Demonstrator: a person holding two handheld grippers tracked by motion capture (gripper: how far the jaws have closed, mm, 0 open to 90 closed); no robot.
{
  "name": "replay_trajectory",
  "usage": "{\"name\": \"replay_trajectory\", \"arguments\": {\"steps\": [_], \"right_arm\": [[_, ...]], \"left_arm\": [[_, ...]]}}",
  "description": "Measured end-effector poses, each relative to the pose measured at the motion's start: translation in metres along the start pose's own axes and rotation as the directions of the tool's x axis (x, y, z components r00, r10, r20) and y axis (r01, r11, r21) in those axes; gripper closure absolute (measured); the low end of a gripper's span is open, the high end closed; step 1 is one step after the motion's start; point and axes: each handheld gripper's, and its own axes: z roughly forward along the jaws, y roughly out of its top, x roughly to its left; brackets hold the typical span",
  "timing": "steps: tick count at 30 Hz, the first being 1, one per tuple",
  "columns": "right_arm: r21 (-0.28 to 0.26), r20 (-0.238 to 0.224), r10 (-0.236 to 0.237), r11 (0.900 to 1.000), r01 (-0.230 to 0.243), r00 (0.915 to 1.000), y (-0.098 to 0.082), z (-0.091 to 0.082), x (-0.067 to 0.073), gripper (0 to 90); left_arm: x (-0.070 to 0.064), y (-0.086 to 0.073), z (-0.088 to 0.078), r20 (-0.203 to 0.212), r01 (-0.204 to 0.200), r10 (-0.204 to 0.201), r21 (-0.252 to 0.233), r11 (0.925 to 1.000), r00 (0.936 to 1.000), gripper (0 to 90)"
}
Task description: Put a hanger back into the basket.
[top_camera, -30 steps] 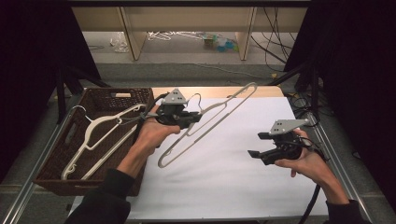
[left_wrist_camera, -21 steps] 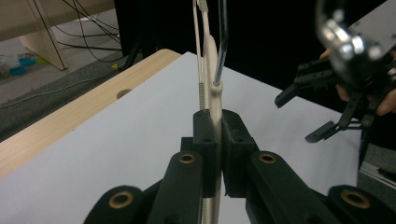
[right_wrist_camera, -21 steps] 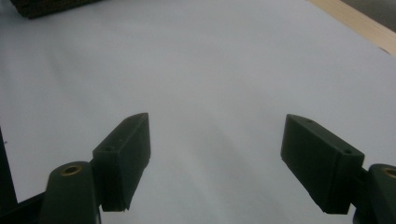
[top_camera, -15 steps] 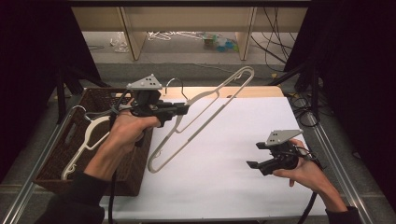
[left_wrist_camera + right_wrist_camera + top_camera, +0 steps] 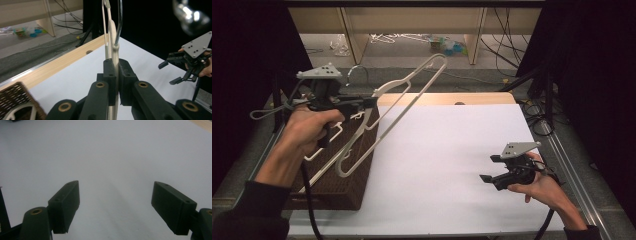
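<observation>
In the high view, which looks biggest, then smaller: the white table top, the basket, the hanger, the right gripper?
1. White table top
2. Wicker basket and lifted hanger: too alike, and the hanger is nearer the camera
3. Right gripper

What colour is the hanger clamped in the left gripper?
The plastic hanger is cream-white with a silver metal hook; the high view shows it best.

A basket (image 5: pixel 357 165) sits at the table's (image 5: pixel 452 150) left edge. A hanger (image 5: pixel 387 112) hangs above it. The right gripper (image 5: pixel 488 170) rests near the table's right.
</observation>
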Motion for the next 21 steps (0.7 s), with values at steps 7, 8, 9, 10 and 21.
{"name": "replay_trajectory", "arguments": {"steps": [7,8,9,10,21], "right_arm": [[-0.021,-0.003,0.024,0.999,-0.024,0.9997,-0.007,0.001,0.003,21.7],[-0.019,0.001,0.038,0.999,-0.037,0.9993,-0.008,0.001,0.003,21.5],[-0.025,-0.002,0.033,0.999,-0.033,0.9995,-0.009,0.001,0.003,21.5],[-0.026,-0.009,0.040,0.999,-0.041,0.9991,-0.010,0.001,0.003,21.5],[-0.032,-0.019,0.047,0.998,-0.048,0.9987,-0.021,0.004,0.010,21.2]], "left_arm": [[0.029,-0.005,-0.028,-0.074,0.001,0.000,0.012,0.9999,0.9973,85.6],[0.032,-0.006,-0.031,-0.082,0.002,-0.001,0.014,0.9999,0.9966,85.6],[0.037,-0.008,-0.034,-0.097,0.000,0.002,0.017,0.9998,0.9953,85.7],[0.042,-0.010,-0.037,-0.115,-0.001,0.003,0.023,0.9997,0.9933,85.6],[0.079,-0.047,-0.054,-0.193,0.000,0.015,0.080,0.9968,0.9811,85.6]]}}
